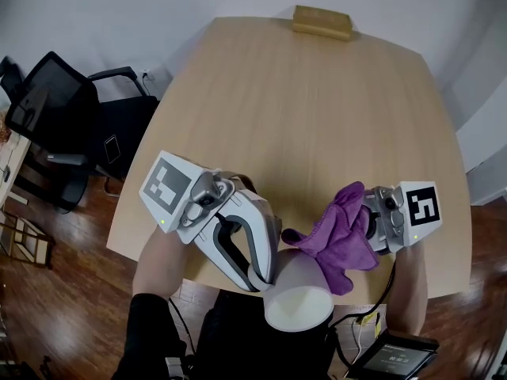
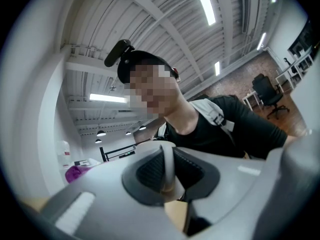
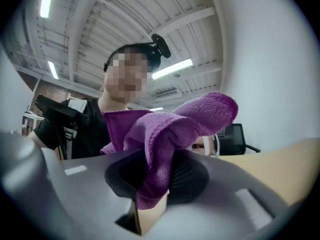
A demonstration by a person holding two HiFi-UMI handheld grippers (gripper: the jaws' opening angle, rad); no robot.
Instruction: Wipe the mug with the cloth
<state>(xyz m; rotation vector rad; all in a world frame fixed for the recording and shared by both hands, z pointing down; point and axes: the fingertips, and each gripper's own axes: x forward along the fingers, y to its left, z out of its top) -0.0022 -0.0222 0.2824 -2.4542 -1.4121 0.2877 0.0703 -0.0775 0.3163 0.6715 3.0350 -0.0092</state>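
In the head view a white mug (image 1: 299,298) hangs on its side past the near edge of the wooden table (image 1: 317,109), mouth toward me. My left gripper (image 1: 268,279) is shut on the mug's wall. The left gripper view shows that thin white wall (image 2: 168,164) pinched between the dark pads, with the left gripper (image 2: 167,178) pointing level toward me. A purple cloth (image 1: 342,236) bunches just right of the mug and droops against its side. My right gripper (image 1: 366,229) is shut on it. In the right gripper view the cloth (image 3: 165,134) spills up out of the right gripper (image 3: 155,181).
A tan block (image 1: 322,22) lies at the table's far edge. A black office chair (image 1: 67,121) stands left of the table on the wood floor. A small screen device (image 1: 392,359) sits below my right arm. A person's dark shirt (image 2: 220,129) fills the middle of both gripper views.
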